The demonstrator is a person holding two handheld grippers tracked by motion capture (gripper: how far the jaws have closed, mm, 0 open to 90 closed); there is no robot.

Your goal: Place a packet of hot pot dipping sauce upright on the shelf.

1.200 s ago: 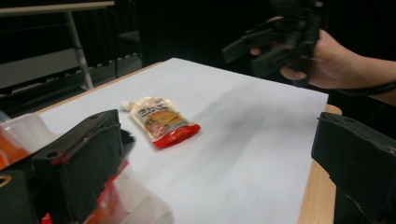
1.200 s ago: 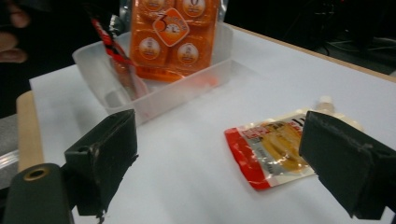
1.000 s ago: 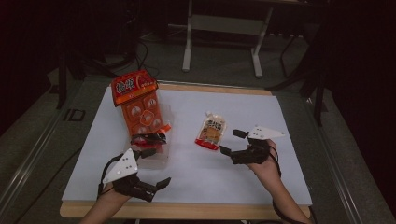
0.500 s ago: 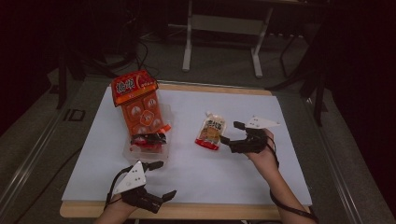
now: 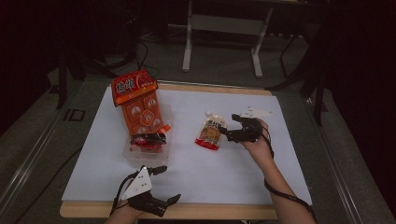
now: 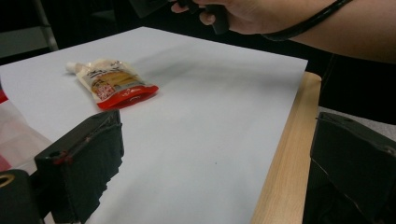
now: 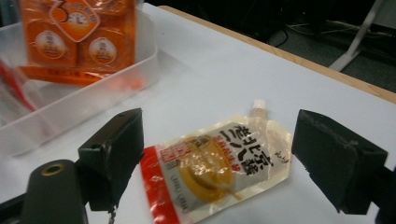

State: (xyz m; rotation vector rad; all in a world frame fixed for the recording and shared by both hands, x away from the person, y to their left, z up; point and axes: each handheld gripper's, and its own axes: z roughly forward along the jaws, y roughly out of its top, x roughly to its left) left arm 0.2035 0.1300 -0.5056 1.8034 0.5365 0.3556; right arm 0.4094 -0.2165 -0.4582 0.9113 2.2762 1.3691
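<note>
Right tool (image 5: 229, 132) jaws apart beside sauce pouch (image 5: 210, 132); left tool (image 5: 163, 184) apart at counter (image 5: 233, 205) edge; clear bin (image 5: 140, 156) nearby.

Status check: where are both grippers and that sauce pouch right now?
Right gripper open, jaws either side of the sauce pouch, not closed. Left gripper open, empty, at near table edge. Pouch flat on white sheet; path clear.

In the right gripper view the tray (image 7: 116, 79) runs off the left edge, and the orange pack (image 7: 79, 37) inside it is cut by the top edge. The pouch (image 7: 219, 168), near the tray, has small print too blurred to read and loses its red end at the bottom edge.
</note>
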